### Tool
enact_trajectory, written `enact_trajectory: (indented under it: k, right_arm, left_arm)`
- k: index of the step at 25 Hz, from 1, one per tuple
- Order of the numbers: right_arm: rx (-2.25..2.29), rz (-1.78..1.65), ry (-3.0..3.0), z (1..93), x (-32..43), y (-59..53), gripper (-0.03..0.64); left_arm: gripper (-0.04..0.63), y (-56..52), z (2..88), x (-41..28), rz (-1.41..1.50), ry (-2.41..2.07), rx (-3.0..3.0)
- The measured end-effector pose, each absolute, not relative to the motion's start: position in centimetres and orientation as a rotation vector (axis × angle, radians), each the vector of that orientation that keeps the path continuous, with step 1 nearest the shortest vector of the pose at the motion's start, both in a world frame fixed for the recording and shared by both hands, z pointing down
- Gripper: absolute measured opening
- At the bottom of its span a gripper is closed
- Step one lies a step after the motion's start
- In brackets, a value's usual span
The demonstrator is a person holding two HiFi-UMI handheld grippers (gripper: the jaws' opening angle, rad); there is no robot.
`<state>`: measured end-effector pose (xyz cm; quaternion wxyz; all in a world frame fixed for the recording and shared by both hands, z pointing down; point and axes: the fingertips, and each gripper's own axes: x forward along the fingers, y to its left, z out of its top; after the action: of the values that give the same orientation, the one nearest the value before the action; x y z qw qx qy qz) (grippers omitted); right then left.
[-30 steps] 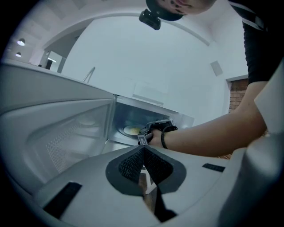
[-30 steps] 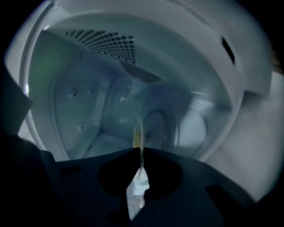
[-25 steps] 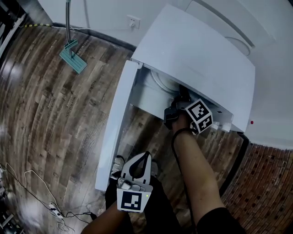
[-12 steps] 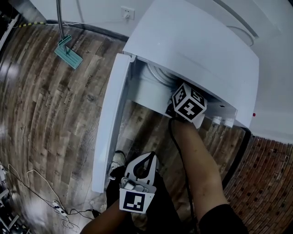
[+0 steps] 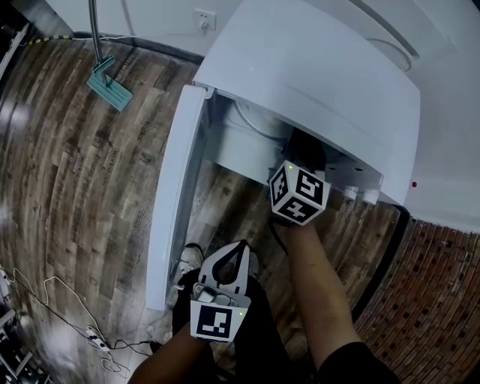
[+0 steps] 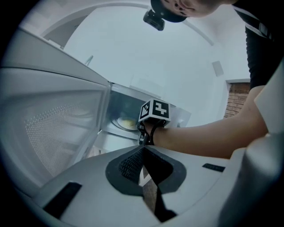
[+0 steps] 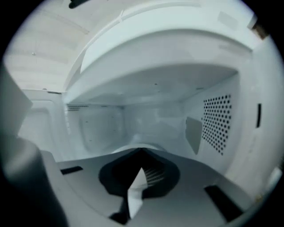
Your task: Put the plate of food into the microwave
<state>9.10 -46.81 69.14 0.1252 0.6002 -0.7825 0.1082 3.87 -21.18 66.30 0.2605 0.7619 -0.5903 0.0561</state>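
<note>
Reaching into the microwave (image 5: pixel 315 75), the right gripper (image 7: pixel 141 153) has jaws closed, empty (left gripper (image 5: pixel 240 251) likewise, held low).

The plate of food (image 6: pixel 126 123) is hidden by the microwave (image 5: pixel 315 75) in the head view; its food is seen too small.

A home-style room is indicated by a white microwave (image 5: pixel 315 82) with its door (image 5: pixel 176 202) standing open, a wood-plank floor (image 5: pixel 67 165), a brick wall (image 5: pixel 427 300) section, a wall socket (image 5: pixel 202 18), a mop (image 5: pixel 109 84) and loose cables (image 5: pixel 75 330).
</note>
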Motion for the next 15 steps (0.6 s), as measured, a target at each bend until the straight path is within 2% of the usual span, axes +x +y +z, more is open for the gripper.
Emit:
enact_trajectory:
  k: [8, 15]
  right_arm:
    - [1.645, 0.567, -2.398, 66.2, 10.2, -38.4, 0.012]
    - [1.662, 0.568, -2.429, 57.9, 14.5, -32.3, 0.012]
  left_arm:
    - [-0.003, -22.3, 64.4, 4.9, 0.159, -1.606, 2.072]
    - [-0.003, -24.7, 59.1, 4.8, 0.164, -1.636, 2.034]
